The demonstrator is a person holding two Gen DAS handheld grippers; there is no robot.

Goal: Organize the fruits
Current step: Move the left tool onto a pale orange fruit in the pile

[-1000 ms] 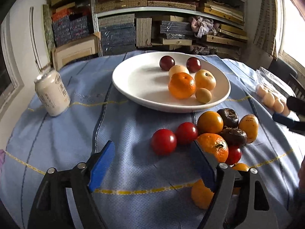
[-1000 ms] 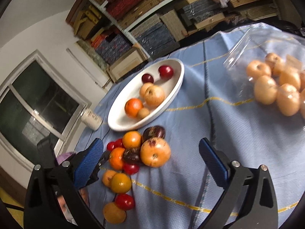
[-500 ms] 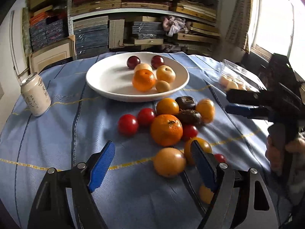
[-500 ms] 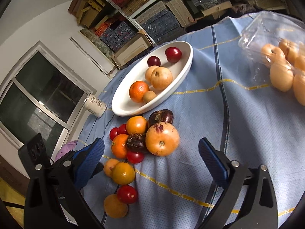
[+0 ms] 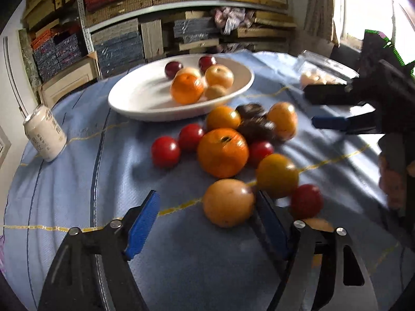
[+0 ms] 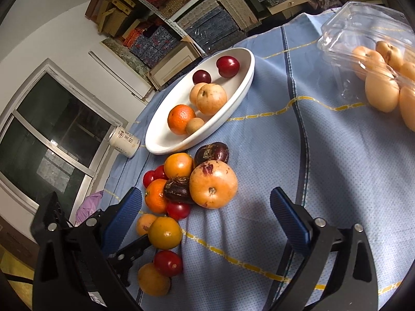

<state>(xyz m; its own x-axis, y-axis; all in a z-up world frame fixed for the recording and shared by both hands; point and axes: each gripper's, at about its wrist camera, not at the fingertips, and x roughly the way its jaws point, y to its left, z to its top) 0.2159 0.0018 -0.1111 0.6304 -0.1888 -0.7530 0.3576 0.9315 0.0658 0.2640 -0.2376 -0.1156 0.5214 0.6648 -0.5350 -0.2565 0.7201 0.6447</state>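
Sitting between the blue pads of the left gripper (image 5: 207, 211), a pale orange fruit (image 5: 228, 202) rests on the blue tablecloth (image 5: 77, 181); the right pad is touching or just beside it, the left pad stands clear. Its jaws have just been closing and remain fairly wide. Behind that fruit lies a loose heap: a big orange (image 5: 222, 152), red tomatoes (image 5: 165, 151), yellow-orange fruits and two dark wrinkled ones. Beyond the heap a white plate (image 5: 129, 98) holds an orange, pale fruits and two dark red plums. A can (image 5: 44, 132) stands to the left. The right gripper (image 6: 205, 215) hovers wide open over the cloth near the heap, empty. A clear plastic box (image 6: 363, 26) of pale fruit lies at right.
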